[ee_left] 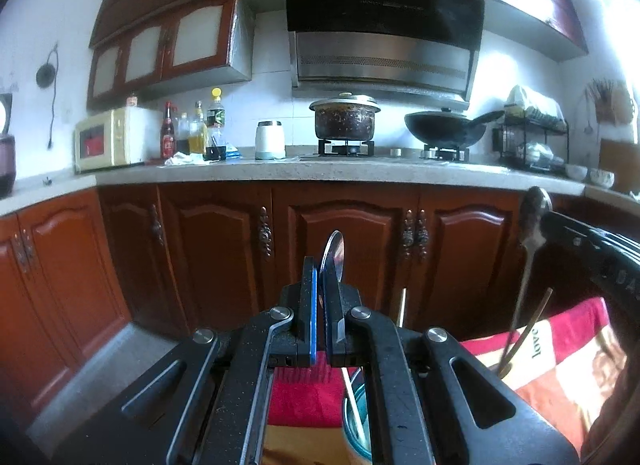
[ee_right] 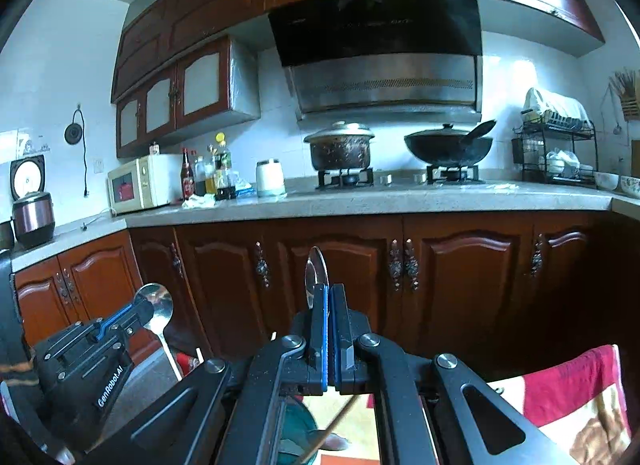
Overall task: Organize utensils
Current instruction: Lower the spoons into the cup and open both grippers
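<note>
You're standing in a home kitchen: a gas stove (ee_left: 348,149) with pot (ee_left: 345,117) and wok (ee_left: 446,129) under a range hood (ee_left: 384,37), a microwave (ee_left: 110,141), and wooden cabinets (ee_left: 224,249).

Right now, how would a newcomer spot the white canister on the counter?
Start at the stove under the hood and follow the counter left. Past the lidded pot stands the white canister, alone. Unlike the bottles further left, it is squat, white and opaque.
</note>
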`<state>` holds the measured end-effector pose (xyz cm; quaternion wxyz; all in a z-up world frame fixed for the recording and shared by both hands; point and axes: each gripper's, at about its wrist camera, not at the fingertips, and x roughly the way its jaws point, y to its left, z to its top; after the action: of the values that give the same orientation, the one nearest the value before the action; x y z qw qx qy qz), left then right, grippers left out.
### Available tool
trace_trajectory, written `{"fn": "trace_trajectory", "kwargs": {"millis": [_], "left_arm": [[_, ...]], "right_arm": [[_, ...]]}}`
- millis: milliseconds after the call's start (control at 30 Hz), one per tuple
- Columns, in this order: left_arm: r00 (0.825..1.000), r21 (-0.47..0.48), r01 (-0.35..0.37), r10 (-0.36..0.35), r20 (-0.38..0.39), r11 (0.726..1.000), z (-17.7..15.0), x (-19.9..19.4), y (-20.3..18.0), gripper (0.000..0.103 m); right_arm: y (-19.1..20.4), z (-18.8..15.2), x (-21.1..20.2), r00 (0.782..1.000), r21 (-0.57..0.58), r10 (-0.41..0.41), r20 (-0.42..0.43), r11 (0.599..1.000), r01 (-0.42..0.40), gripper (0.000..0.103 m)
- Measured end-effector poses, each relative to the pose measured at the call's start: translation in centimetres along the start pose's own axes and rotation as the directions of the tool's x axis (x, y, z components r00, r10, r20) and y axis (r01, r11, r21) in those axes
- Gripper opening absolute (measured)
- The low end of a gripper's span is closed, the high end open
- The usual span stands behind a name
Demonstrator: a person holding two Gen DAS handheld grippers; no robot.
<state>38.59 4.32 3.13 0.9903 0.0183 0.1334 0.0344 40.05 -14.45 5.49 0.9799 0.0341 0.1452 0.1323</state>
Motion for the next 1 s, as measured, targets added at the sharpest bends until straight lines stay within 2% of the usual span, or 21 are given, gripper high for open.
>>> {"fn": "trace_trajectory", "kwargs": {"millis": [400, 700, 1000], "left_arm": [[1.0, 0.113, 0.021, -0.022, 0.011, 0.993, -3.0, 0.2, -2.0, 0.001], [0.999, 0.096, 0.042, -0.039, -0.035, 0.994, -4.5, 0.9, -1.6, 0.001], [0.991, 0.039, 0.093, -0.089, -0.098, 0.995, -5.9, 1.0, -1.3, 0.001]], "right_arm": [[1.3, -3.0, 2.5, 0.999, -0.025, -0.025, -0.038, 0.999, 0.024, 0.001], [1.8, -4.7, 2.6, 0.998, -0.052, -0.029, -0.051, 0.998, 0.026, 0.001], [1.4, -7.2, 2.6, 0.993, -0.026, -0.009, -0.117, 1.0, 0.006, 0.001]]}}
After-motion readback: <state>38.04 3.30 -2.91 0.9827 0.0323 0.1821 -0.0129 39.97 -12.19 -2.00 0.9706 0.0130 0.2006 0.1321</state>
